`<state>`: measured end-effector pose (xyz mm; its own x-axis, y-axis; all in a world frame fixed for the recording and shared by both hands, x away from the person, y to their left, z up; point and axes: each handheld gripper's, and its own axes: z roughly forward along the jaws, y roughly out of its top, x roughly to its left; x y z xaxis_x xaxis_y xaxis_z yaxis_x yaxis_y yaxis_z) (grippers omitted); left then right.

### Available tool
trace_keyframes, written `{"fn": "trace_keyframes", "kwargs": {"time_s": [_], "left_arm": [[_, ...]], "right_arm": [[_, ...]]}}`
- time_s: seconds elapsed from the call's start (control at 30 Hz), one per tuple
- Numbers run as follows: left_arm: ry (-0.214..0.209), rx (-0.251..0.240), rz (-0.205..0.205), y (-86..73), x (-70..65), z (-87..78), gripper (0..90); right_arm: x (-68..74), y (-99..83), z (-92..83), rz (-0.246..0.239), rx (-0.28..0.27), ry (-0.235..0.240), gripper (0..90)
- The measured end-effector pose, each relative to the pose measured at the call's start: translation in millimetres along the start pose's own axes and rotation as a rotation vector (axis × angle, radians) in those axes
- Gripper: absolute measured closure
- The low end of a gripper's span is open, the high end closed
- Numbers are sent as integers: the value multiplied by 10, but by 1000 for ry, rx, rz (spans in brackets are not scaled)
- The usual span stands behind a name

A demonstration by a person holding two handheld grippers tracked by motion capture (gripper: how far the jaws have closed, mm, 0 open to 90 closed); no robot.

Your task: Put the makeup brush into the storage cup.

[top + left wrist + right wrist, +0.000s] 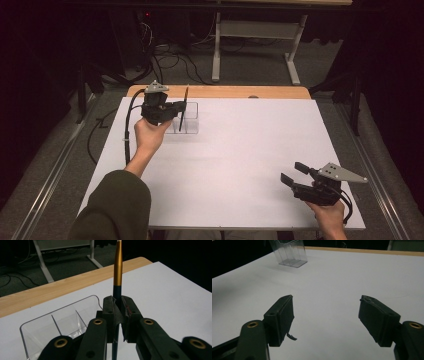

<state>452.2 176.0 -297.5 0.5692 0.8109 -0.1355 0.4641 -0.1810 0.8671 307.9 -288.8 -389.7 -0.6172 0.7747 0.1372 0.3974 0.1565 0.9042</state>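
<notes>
My left gripper [176, 106] is shut on a thin brush or pen [118, 267] with a gold band and a dark lower shaft, held upright. It hovers over a clear plastic organizer [60, 317] with several dividers, seen at the table's back left [191, 120]. In the left gripper view the jaws [119, 312] pinch the dark shaft just below the gold part. My right gripper [295, 172] stands open near the front right edge, with nothing between its fingers [325, 317].
The white table sheet [240, 150] lies on a wooden top whose far edge [225, 92] shows. Beyond it are a desk frame [255, 45] and cables on the dark floor. The organizer [289, 252] is far from the right gripper.
</notes>
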Motion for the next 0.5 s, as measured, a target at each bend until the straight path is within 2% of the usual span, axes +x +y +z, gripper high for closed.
{"fn": "trace_keyframes", "kwargs": {"time_s": [0.5], "left_arm": [[21, 2, -3, 71, 27, 69, 822]], "right_arm": [[2, 3, 0, -7, -3, 3, 297]]}}
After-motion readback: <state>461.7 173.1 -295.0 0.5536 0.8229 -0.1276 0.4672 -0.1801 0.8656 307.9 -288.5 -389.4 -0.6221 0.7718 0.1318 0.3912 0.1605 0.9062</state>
